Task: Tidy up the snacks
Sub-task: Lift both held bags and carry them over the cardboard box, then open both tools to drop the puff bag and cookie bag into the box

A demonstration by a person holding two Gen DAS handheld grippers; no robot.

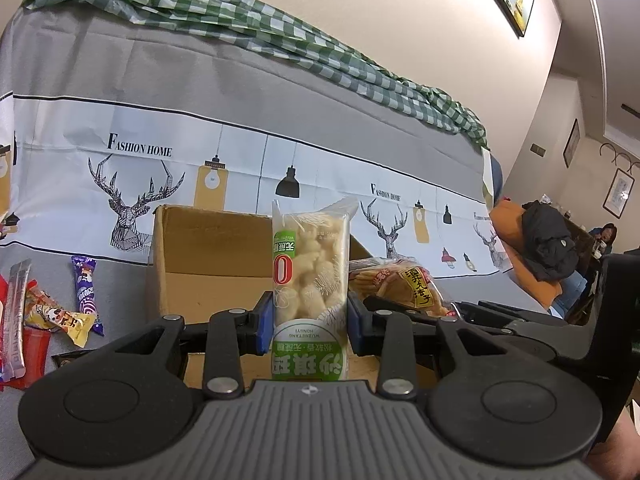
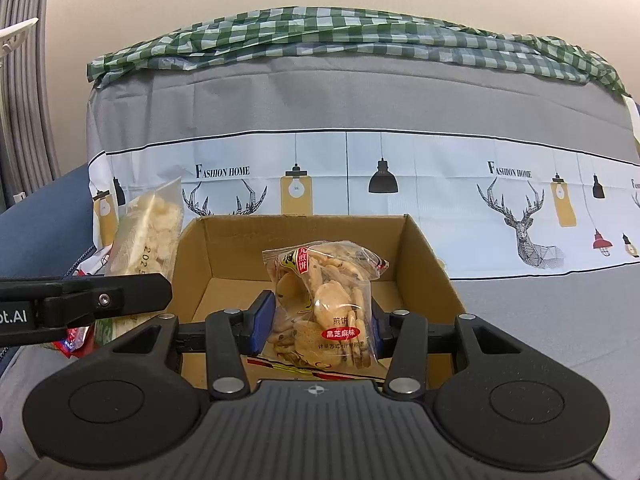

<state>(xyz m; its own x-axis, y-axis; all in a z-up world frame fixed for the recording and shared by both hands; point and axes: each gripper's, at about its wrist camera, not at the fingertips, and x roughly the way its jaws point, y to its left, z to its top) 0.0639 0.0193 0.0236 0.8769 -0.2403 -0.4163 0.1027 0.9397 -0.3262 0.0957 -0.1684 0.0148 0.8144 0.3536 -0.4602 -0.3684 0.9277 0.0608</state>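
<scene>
My left gripper (image 1: 310, 324) is shut on a tall clear pack of pale puffed snacks with a green label (image 1: 310, 272), held upright in front of the open cardboard box (image 1: 208, 248). My right gripper (image 2: 316, 324) is shut on a clear bag of sesame crackers (image 2: 324, 300), held over the near edge of the same box (image 2: 424, 264), whose inside looks bare. The left gripper's arm (image 2: 80, 300) and its pale snack pack (image 2: 148, 232) show at the left of the right wrist view. The cracker bag (image 1: 396, 284) and right gripper's fingers (image 1: 500, 316) show at the right of the left wrist view.
Several loose snack packets (image 1: 52, 312) lie on the grey cover left of the box, among them a purple one (image 1: 86, 284). A printed grey sofa back (image 2: 360, 160) with a green checked cloth (image 2: 340, 32) rises behind. A red packet (image 2: 74, 338) lies under the left gripper.
</scene>
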